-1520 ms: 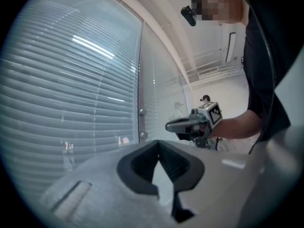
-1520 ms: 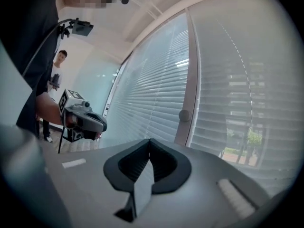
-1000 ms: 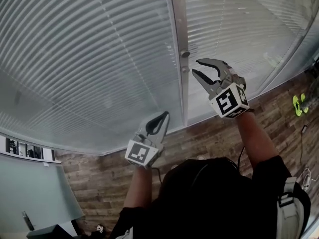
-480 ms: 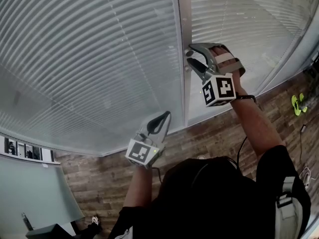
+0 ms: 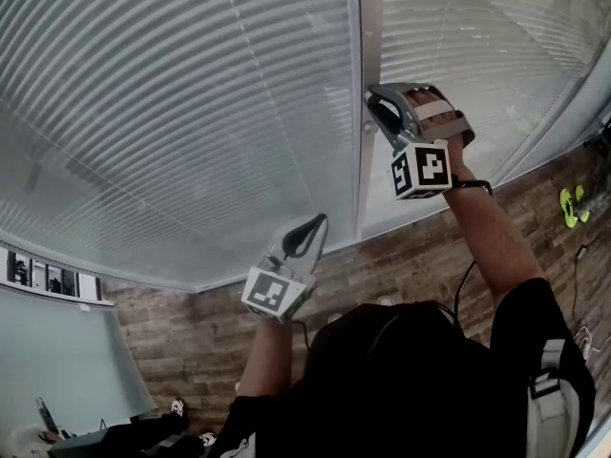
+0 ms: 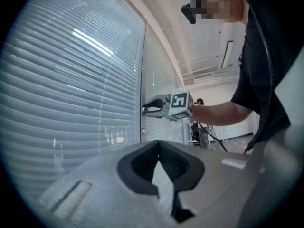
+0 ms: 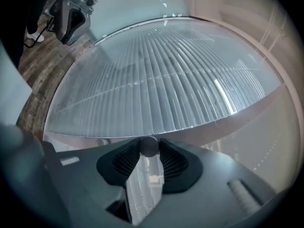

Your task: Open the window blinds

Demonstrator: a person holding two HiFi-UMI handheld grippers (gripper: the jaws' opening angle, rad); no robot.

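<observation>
Head view: blinds (image 5: 172, 113) covered glass wall from 9 to 3 o'clock, slats flat shut; nothing opened yet. Near 6 o'clock left claw (image 5: 318, 222) hung closed, empty. At 1 o'clock right claw (image 5: 375, 113) sat against frame post, jaws just closed onto small round knob (image 7: 149, 146), pinching it. Judged left: twist knob, tilt slats.

The right gripper (image 5: 374, 113) is held out at the end of a raised, outstretched right arm (image 5: 489, 246) and is rolled so that its marker cube is turned toward the head camera. Its jaws have just been closing and are pressed on a small round knob (image 7: 149, 146). The left gripper (image 5: 318, 221) is held lower and nearer the body on a bent left arm (image 5: 265, 351). Its jaws are brought together with nothing between them.
</observation>
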